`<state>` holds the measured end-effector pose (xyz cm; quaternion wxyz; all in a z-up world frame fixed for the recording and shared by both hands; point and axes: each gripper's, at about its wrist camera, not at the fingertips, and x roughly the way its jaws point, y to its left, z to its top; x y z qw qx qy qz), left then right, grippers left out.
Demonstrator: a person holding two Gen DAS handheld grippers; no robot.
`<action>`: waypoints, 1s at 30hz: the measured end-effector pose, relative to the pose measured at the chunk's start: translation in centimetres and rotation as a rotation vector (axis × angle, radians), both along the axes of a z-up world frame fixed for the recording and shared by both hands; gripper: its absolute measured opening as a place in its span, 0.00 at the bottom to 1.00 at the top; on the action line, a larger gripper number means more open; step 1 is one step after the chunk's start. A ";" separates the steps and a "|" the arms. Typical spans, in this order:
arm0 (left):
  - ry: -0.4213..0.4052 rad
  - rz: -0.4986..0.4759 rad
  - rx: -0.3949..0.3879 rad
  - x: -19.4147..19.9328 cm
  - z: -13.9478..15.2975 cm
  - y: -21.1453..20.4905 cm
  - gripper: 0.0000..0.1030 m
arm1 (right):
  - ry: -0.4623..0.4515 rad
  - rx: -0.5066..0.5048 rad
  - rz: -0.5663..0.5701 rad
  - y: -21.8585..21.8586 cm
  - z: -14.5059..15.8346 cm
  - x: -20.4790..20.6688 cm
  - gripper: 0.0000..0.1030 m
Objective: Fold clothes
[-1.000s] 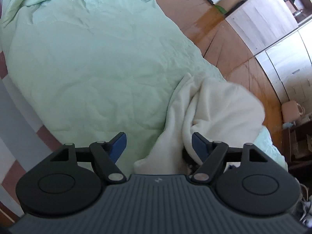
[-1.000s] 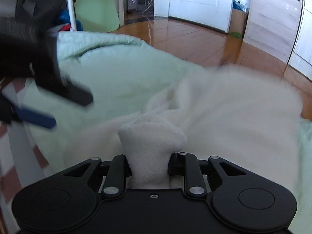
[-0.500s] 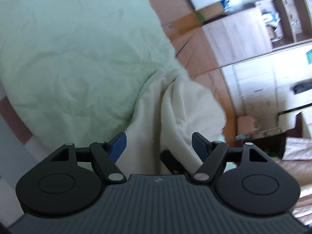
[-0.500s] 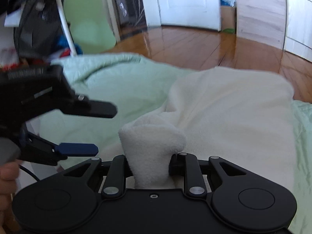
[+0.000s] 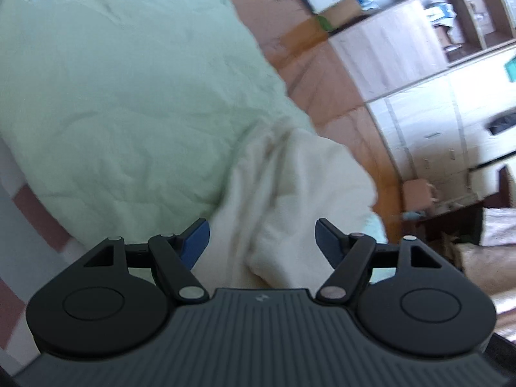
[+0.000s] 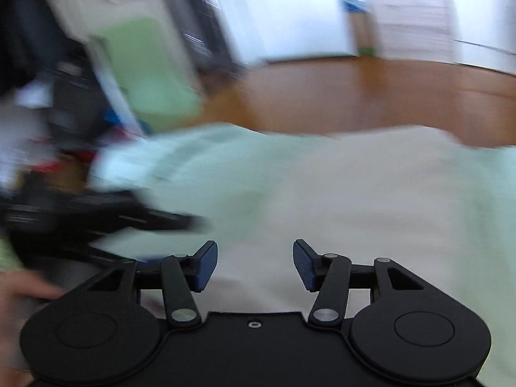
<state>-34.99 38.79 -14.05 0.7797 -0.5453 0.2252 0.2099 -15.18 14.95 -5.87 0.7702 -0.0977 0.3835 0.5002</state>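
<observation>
A cream fleece garment (image 5: 300,187) lies bunched on a pale green quilt (image 5: 122,96) that covers a bed. My left gripper (image 5: 262,237) hovers over the garment's near fold, open, its blue pads apart and touching nothing. In the right wrist view, which is blurred by motion, the cream garment (image 6: 371,200) lies spread flat below my right gripper (image 6: 254,264). The right jaws are opening, with only air between the blue pads. The left gripper's black fingers (image 6: 151,219) show as a smear at the left, held by a hand (image 6: 19,293).
Brown wooden floor (image 5: 325,74) runs past the bed's far edge. Light wood cabinets and drawers (image 5: 429,109) stand along the right. A white door (image 6: 296,13), a green panel (image 6: 145,71) and dark clutter (image 6: 48,96) stand beyond the bed.
My right gripper let go of the bunched cream fleece it was pinching, opened and rose; the cloth now lies flat. The left gripper stayed open and tilted slightly.
</observation>
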 end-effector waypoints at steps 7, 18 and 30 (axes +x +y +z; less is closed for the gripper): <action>0.103 -0.160 0.035 4.0 0.7 -2.8 0.69 | 0.064 -0.160 -0.209 -2.6 -0.8 3.9 0.56; 0.303 -0.199 0.070 8.0 -1.6 -3.7 0.81 | 0.084 -0.224 -0.269 -3.2 -2.6 4.5 0.57; 0.284 -0.129 0.175 5.6 1.3 -3.9 0.24 | 0.081 -0.271 -0.309 -5.3 -4.8 4.9 0.87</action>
